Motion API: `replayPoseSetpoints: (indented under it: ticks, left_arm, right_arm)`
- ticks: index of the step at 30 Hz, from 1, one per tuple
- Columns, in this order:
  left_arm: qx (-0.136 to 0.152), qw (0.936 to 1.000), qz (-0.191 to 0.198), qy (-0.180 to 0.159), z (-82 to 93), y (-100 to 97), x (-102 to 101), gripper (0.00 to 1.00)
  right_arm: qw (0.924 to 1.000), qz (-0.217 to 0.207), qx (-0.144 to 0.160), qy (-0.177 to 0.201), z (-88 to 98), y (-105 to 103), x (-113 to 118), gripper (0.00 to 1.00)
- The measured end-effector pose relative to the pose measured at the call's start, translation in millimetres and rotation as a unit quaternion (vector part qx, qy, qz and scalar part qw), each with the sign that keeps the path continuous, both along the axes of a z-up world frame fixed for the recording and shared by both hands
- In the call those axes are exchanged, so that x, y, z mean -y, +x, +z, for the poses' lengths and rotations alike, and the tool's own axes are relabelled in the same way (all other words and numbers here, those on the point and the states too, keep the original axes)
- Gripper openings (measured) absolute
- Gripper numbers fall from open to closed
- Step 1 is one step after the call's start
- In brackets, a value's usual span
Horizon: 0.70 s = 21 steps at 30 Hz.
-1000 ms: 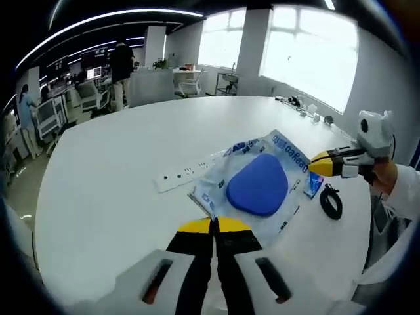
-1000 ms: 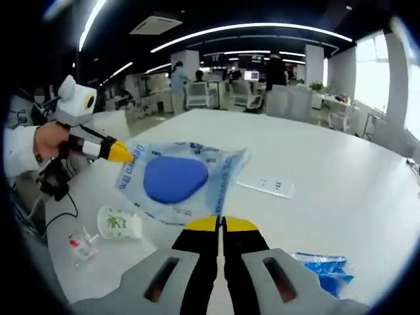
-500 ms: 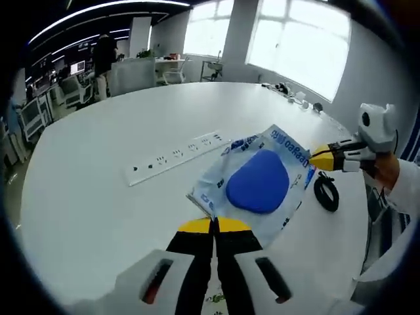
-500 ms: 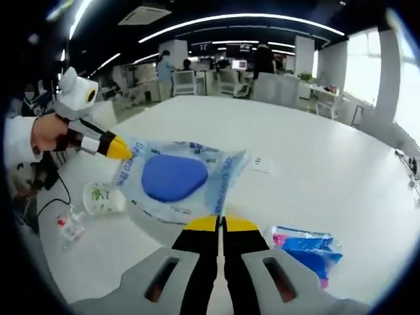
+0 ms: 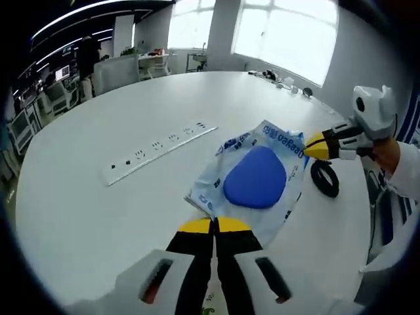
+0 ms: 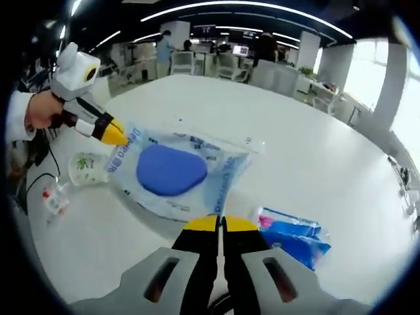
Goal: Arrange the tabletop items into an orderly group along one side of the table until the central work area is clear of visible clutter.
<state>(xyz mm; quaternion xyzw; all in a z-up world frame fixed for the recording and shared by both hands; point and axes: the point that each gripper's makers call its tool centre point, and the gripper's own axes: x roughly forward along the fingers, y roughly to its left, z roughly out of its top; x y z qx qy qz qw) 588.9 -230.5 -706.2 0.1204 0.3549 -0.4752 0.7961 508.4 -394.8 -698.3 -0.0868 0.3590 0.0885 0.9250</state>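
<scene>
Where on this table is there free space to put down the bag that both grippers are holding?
The widest bare patch lies beyond the power strip, toward the far table edge. More bare top lies on the near side of the strip. It is crowded by the cable coil near the right gripper, and by the cup and blue packet. The left gripper and right gripper hold the bag.

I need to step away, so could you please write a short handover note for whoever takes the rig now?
Left tool: shut on one edge of the bag.
Right tool: shut on the opposite edge; the bag hangs between them above the table.
On the table: power strip, black ring, blue packet, cup, small bottle.
Done: bag lifted.
Left: set it at one side, group the rest there.
</scene>
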Motion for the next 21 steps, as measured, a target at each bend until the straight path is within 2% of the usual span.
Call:
replayPoseSetpoints:
  ticks: [12,21]
  left_arm:
    - [-0.016,0.9994,-0.017,0.026,-20.2,-14.3,4,0.0]
    - [-0.011,0.9986,-0.037,0.036,-22.6,-19.6,9,0.0]
  right_arm:
    - [0.9996,0.004,-0.028,-0.006,-21.5,-9,6,0.0]
    - [0.999,-0.003,-0.044,0.0,-31.9,-18,11,0.0]
